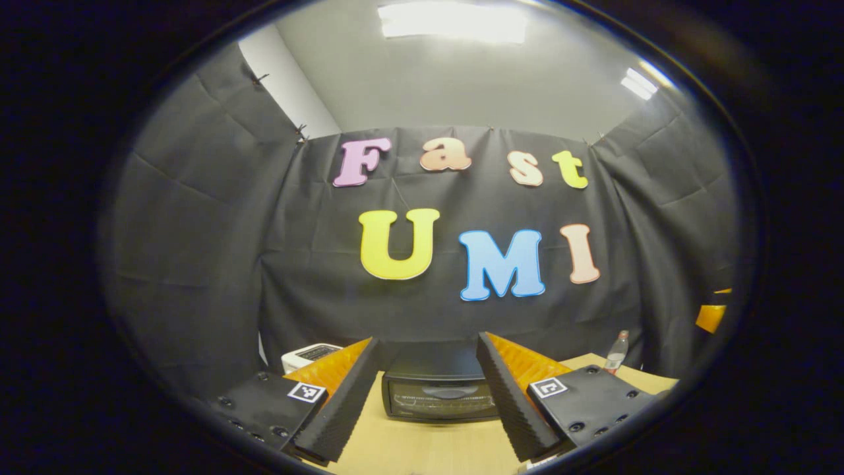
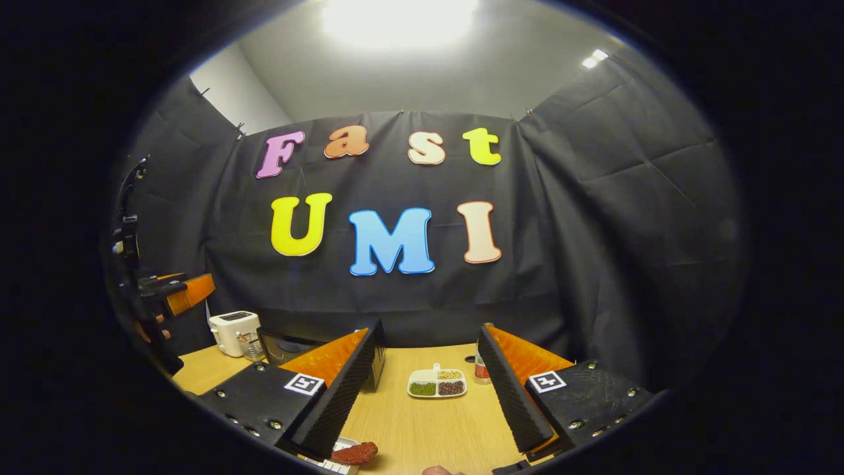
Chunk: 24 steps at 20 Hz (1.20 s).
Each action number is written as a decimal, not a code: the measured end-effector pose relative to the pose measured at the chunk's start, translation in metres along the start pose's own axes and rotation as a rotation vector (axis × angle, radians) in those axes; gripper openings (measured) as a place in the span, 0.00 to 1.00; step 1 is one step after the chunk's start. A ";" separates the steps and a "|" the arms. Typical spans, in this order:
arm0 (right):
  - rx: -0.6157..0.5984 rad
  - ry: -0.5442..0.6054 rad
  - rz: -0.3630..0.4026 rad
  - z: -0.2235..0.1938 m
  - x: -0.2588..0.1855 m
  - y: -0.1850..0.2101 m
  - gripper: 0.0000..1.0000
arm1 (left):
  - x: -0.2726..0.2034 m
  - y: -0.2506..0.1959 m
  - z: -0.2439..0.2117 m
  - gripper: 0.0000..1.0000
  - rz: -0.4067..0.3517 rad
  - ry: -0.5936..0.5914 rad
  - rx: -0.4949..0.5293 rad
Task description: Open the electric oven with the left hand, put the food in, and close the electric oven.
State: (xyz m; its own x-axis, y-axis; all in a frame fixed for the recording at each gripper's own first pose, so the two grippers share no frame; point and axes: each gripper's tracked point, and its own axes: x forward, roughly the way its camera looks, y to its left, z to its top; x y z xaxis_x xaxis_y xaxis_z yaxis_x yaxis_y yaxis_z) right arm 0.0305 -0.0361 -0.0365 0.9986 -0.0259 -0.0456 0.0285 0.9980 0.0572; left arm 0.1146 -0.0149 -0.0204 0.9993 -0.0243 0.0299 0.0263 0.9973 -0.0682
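Black and boxy, the oven (image 1: 440,390) sits on the wooden table (image 1: 422,448) against the cloth wall, its glass door shut and facing the left gripper (image 1: 427,396), which hovers in front of it with its jaws spread wide and nothing between them. That line-up looks deliberate: the oven is framed squarely between the two fingers, so the opening step seems about to begin but is not yet done. In the right gripper view the oven (image 2: 283,346) shows as a dark corner partly hidden behind a finger. The food (image 2: 355,452), a reddish-brown piece, lies on a white plate (image 2: 333,462) at the near table edge, just below the right gripper (image 2: 425,389), whose jaws also stand wide and empty, held back over the table as if waiting its turn. Farther out, a white toaster (image 2: 233,332) stands to the oven's left, a white divided dish (image 2: 436,382) of small green, brown and pale bits sits mid-table, and a bottle (image 1: 616,353) stands near the wall. Reaching the door handle calls for a lower, closer approach.
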 end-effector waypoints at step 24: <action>-0.111 0.034 -0.269 -0.003 0.004 0.021 0.97 | 0.184 -0.042 -0.199 1.00 -0.211 0.270 0.007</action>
State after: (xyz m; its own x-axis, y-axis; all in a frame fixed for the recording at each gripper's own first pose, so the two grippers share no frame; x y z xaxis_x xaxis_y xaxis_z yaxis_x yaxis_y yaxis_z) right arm 0.0346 -0.0146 -0.0385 0.9538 -0.2900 -0.0781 0.2848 0.9560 -0.0707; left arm 0.3034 -0.0753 -0.2103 0.9433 -0.2464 -0.2225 0.2338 0.9689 -0.0815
